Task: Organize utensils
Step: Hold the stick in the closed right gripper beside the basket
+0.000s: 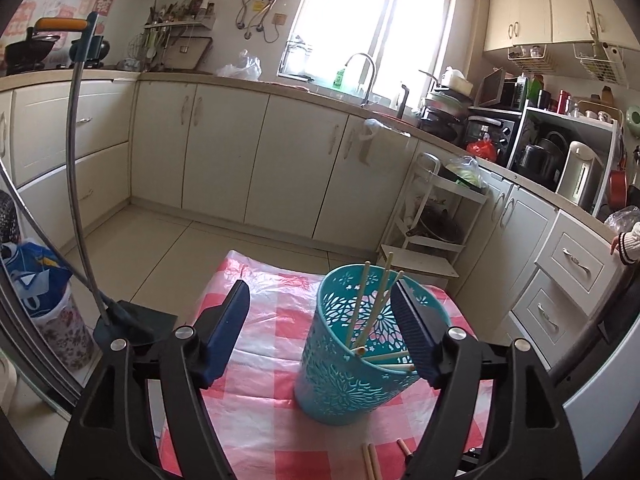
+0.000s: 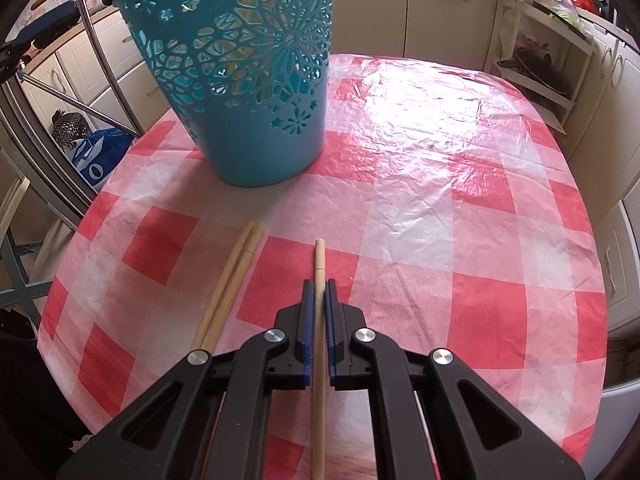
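Place: a lived-in home kitchen.
Cabinets: cream base cabinets [image 1: 224,148] ran along the walls, with matching wall cupboards [image 1: 536,8] above.
Sink: a curved tap [image 1: 362,76] stood under a bright window [image 1: 376,20].
Cooking: a black wok [image 1: 30,50] sat at the left end of the counter.
Appliances: a toaster oven [image 1: 490,130] and a thermo pot [image 1: 580,176] stood at the right.
Table: a pink checked tablecloth [image 2: 420,184] was covered by a clear plastic sheet.
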{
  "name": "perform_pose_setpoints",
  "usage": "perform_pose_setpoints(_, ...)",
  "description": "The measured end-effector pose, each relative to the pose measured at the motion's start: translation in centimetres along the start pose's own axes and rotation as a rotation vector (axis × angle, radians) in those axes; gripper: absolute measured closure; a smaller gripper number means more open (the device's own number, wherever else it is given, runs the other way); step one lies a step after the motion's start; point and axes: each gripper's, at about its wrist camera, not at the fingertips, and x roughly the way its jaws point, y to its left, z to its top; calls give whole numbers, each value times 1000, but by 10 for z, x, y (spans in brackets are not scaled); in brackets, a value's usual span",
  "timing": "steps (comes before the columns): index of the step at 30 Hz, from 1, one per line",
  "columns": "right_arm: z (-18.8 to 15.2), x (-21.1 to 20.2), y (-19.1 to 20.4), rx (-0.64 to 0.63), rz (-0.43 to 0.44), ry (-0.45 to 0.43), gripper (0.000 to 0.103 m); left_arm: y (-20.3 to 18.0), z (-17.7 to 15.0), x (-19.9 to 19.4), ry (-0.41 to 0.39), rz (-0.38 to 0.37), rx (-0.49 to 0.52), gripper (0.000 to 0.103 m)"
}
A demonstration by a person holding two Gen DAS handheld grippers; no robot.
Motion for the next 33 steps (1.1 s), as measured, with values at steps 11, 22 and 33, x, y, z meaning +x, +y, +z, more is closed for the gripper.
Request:
perform_pose_setpoints(11, 9, -8, -17, 148, 108, -24, 97, 6, 0, -2, 24, 14, 4, 29)
perform_pose_setpoints(22, 11, -12, -15, 174, 138, -45, 97, 5, 0, 0, 30, 25, 7, 27)
perform_pose_setpoints(33, 9, -15, -23, 199, 153, -68, 97, 10, -2, 2, 37, 30, -13, 25)
